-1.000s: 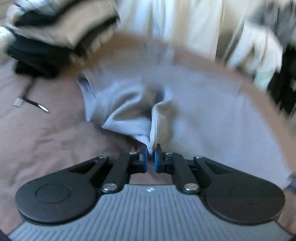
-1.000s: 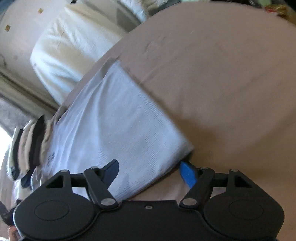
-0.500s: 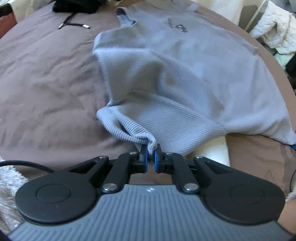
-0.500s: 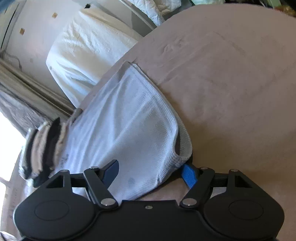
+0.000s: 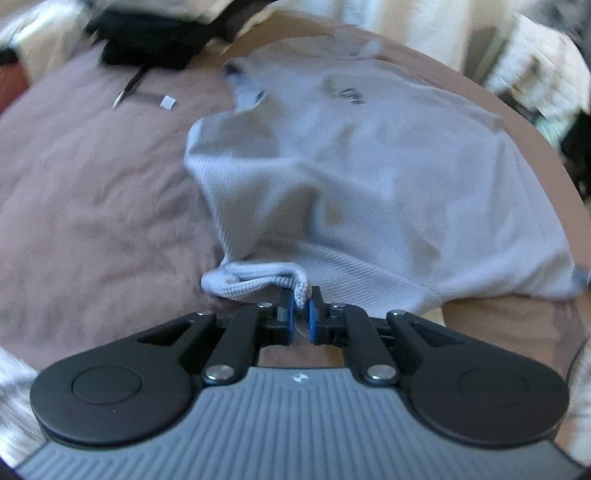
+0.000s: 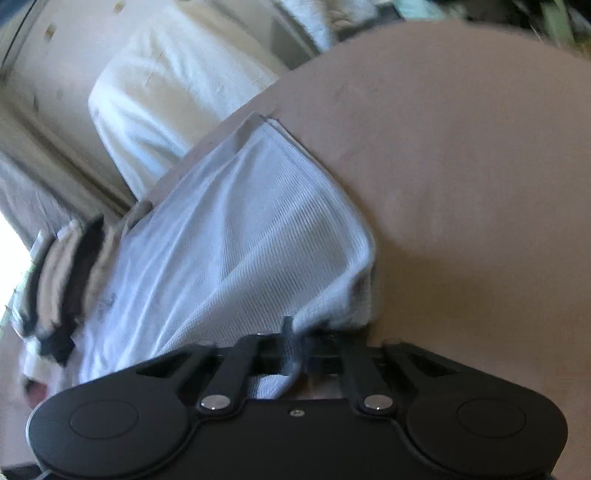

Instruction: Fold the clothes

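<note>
A light grey ribbed sweater (image 5: pixel 369 177) lies spread on the brown bed cover (image 5: pixel 92 206), its collar at the far end and a small chest logo showing. My left gripper (image 5: pixel 302 300) is shut on the sweater's near hem corner, which is bunched between the blue pads. In the right wrist view the same sweater (image 6: pixel 240 236) runs away to the upper left. My right gripper (image 6: pixel 301 345) is shut on the sweater's other near hem corner, with cloth pinched between the fingers and hanging below them.
A stack of folded dark and beige clothes (image 5: pixel 159 33) sits at the far left of the bed, also in the right wrist view (image 6: pixel 59 277). A black drawstring with a metal tip (image 5: pixel 127 88) and a small white tag (image 5: pixel 168 101) lie near it. White bedding (image 6: pixel 177 85) is beyond the bed.
My right gripper has shut on the sweater's hem corner; it was open around it before. My left gripper has kept its hold on the hem and shifted over the bed.
</note>
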Available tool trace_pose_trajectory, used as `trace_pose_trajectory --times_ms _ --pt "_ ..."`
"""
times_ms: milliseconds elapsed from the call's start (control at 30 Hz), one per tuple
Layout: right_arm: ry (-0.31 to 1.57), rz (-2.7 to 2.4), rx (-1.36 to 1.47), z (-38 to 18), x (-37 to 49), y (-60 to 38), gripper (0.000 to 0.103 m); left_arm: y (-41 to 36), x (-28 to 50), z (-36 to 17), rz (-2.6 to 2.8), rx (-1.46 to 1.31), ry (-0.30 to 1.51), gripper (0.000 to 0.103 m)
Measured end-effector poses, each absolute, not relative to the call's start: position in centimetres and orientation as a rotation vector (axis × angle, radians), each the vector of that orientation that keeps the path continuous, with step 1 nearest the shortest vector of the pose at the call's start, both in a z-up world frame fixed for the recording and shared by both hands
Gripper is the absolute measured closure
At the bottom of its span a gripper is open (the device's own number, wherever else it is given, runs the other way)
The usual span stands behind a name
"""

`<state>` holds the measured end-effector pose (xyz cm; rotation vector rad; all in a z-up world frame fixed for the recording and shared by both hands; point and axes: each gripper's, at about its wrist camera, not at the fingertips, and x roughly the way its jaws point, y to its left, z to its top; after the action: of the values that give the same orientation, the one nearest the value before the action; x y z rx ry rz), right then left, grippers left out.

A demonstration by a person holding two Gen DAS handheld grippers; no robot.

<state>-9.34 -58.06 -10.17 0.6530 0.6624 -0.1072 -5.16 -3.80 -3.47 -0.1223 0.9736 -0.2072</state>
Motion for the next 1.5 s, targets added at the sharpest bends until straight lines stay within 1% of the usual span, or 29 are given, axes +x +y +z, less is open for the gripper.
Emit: trace_pose_trajectory --times_ms 67,133,167,200,267,367,400,567,667,767,867,967,1033,1167,1500 --pt "0.506 -0.030 0.492 -5.3 -9.9 -57.8 0.097 -3.8 -5.7 -1.1 -0.237 -0.085 0.931 0.096" --pt "0.409 0.043 0.345 -1.8 -10.9 -57.3 0.098 -3.5 -6.3 0.6 -0.265 -0.099 0.897 0.096" --pt "0.393 0.045 0.299 -0.9 -11.3 -57.1 0.098 -3.5 -6.5 0.5 -0.261 -0.120 0.900 0.096" --pt "0.398 0.037 0.294 -1.0 -11.5 -57.1 0.098 -3.5 -6.7 0.3 -0.256 -0.139 0.905 0.096" --pt "0.441 -0.005 0.332 -3.0 -11.9 -57.6 0.098 -3.6 -7.0 -1.3 -0.218 -0.156 0.923 0.097" --pt "0.518 -0.048 0.374 -5.3 -12.9 -57.6 0.098 -4.6 -7.8 -2.2 -0.175 -0.082 0.928 0.097" --pt "0.525 -0.037 0.346 -5.0 -13.4 -57.4 0.098 -4.7 -8.2 -1.8 -0.179 -0.068 0.926 0.097" --pt "0.512 0.024 0.200 -0.6 -16.5 -56.5 0.100 -2.4 -9.9 2.1 -0.189 -0.184 0.882 0.097" --pt "0.533 0.061 0.180 0.3 -18.0 -56.2 0.100 -1.6 -10.9 2.5 -0.179 -0.190 0.864 0.097" --pt "0.589 0.070 0.256 -1.0 -19.3 -56.6 0.100 -0.9 -11.9 2.3 -0.158 -0.219 0.862 0.097" --pt "0.643 0.080 0.396 -3.0 -20.5 -56.3 0.100 -0.1 -12.9 1.9 -0.130 -0.259 0.866 0.097" --pt "0.639 0.080 0.391 -4.3 -21.8 -55.1 0.100 0.6 -13.8 1.5 -0.104 -0.297 0.869 0.097" --pt "0.637 0.076 0.382 -5.1 -21.2 -55.1 0.100 0.3 -12.7 1.4 -0.112 -0.268 0.851 0.097" --pt "0.591 0.063 0.413 -5.3 -17.9 -56.0 0.100 -1.3 -5.5 2.7 -0.124 -0.203 0.799 0.097" --pt "0.463 0.052 0.392 -1.9 -2.1 -57.9 0.099 -5.4 12.4 5.9 -0.154 -0.042 0.665 0.097"
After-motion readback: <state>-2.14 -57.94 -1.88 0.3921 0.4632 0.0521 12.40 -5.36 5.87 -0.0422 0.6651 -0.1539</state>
